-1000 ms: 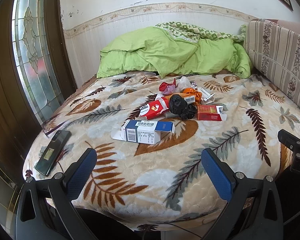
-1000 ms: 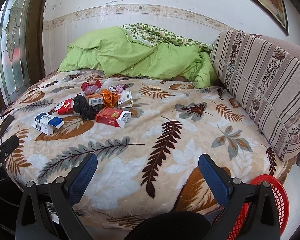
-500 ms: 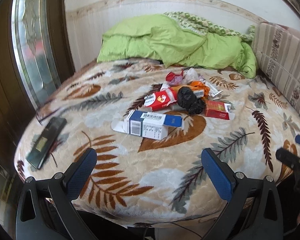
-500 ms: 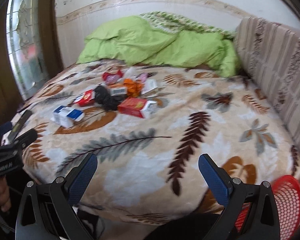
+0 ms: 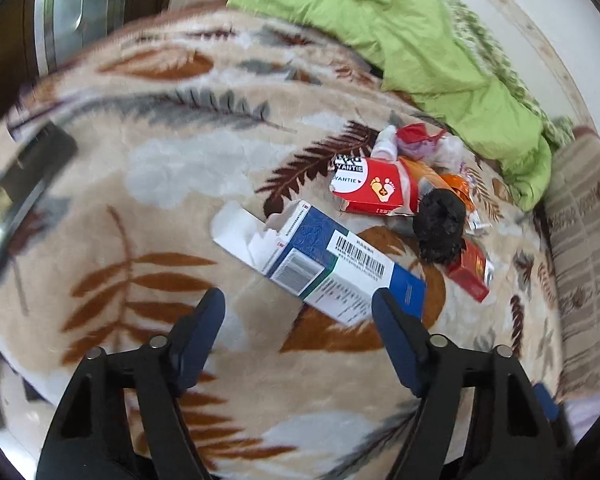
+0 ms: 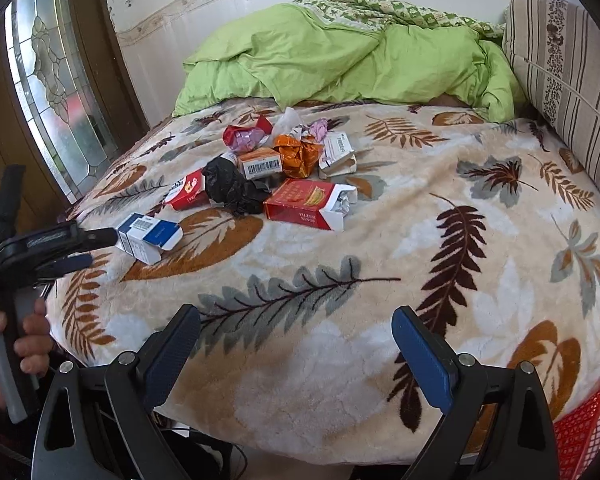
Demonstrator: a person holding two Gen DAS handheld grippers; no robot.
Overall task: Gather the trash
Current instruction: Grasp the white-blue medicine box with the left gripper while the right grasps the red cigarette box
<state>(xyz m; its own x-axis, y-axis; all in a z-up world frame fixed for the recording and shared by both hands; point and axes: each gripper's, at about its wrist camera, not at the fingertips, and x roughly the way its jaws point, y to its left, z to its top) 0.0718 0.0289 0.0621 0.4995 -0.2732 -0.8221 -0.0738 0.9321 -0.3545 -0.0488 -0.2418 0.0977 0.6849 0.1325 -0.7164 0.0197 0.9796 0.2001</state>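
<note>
A blue and white carton [image 5: 332, 264] with an open flap lies on the leaf-print blanket [image 5: 188, 168]. My left gripper [image 5: 296, 300] hovers just short of it and its jaws are closing. The carton's near corner reaches in between the fingers, but the pads do not press on it. Beyond it sits a trash pile: a red and white box [image 5: 374, 190], a crumpled black bag [image 5: 440, 232] and a red cigarette pack [image 5: 470, 272]. In the right wrist view my right gripper [image 6: 294, 320] stands open over bare blanket. There the left gripper [image 6: 86, 248] is beside the carton [image 6: 148, 238], and the pile includes the cigarette pack [image 6: 304, 202] and an orange wrapper [image 6: 298, 154].
A dark phone-like slab [image 5: 24, 184] lies near the blanket's left edge. A green quilt [image 6: 340, 60] is bunched at the back and a striped cushion [image 6: 572, 72] lines the right side. A red mesh basket [image 6: 580, 432] stands below the bed's near right corner. A hand [image 6: 24, 344] holds the left gripper's handle.
My left gripper has moved in close over the blue and white carton, tipped downward and rolled, and its jaws have narrowed. My right gripper has come slightly nearer the bed, turning toward the pile.
</note>
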